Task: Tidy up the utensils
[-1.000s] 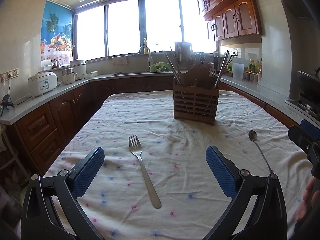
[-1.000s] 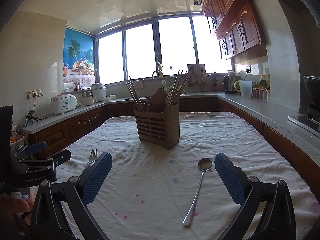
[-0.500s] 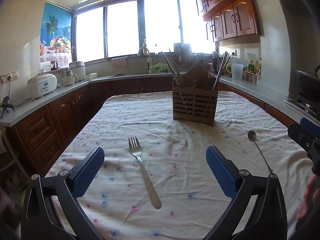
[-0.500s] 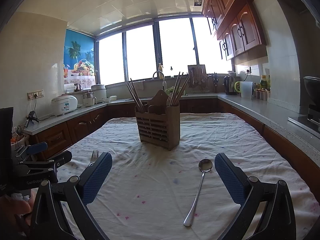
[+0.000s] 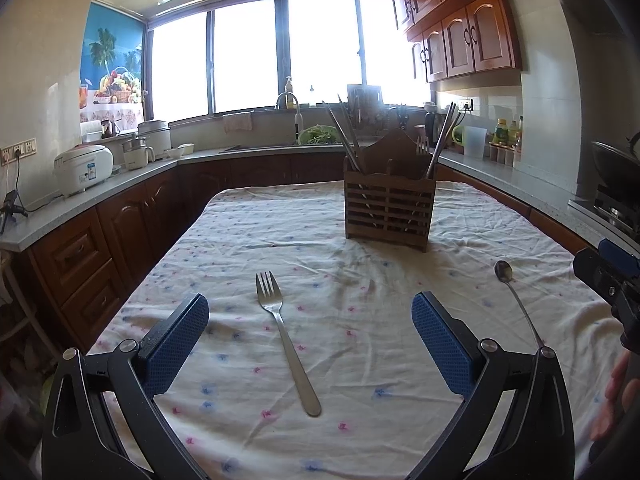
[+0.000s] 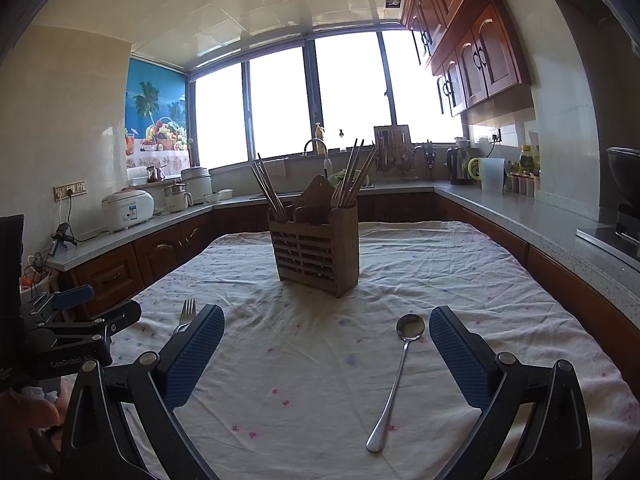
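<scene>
A steel fork (image 5: 286, 334) lies on the white tablecloth between the fingers of my open, empty left gripper (image 5: 310, 344), tines pointing away. A steel spoon (image 6: 396, 376) lies between the fingers of my open, empty right gripper (image 6: 326, 354), nearer its right finger, bowl pointing away. The spoon also shows in the left wrist view (image 5: 516, 300), and the fork's tines in the right wrist view (image 6: 186, 312). A wooden slatted utensil holder (image 5: 390, 210) stands upright at mid-table with chopsticks and a fork in it; it also shows in the right wrist view (image 6: 316, 248).
The table (image 5: 240, 240) is covered by a wrinkled cloth with small pink and blue marks. Wooden cabinets and grey counters (image 5: 100, 188) ring the table, with a rice cooker (image 5: 82, 170) on the left and a stove (image 5: 616, 204) on the right.
Both views have shifted only slightly; the grippers stay open and the fork, spoon and holder have not moved.
</scene>
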The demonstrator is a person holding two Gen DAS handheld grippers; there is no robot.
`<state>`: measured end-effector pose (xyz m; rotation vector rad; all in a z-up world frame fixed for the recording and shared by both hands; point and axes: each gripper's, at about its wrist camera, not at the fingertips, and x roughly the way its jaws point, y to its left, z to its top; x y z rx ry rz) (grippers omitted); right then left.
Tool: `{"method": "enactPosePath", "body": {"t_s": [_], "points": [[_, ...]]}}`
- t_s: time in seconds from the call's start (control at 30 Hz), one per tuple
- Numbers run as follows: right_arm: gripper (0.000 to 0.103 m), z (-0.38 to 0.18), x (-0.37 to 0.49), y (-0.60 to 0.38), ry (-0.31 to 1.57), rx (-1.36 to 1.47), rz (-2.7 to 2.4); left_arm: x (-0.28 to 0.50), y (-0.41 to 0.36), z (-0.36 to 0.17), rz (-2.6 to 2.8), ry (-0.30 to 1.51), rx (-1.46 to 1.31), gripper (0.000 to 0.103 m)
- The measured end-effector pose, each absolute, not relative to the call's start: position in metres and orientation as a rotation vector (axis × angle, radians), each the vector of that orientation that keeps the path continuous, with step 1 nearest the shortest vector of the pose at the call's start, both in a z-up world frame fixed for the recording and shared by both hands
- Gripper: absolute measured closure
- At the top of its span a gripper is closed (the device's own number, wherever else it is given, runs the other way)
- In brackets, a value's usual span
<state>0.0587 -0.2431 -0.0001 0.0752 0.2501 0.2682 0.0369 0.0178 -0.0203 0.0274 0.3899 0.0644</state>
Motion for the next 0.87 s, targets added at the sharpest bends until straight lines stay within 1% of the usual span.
{"method": "enactPosePath", "body": {"t_s": [0.87], "points": [[0.000,-0.0029,0.0670,-0.2505,0.275,0.099,0.267,0.0423,0.0159,-0.0197,0.039,0.409,0.023,0.000]]}}
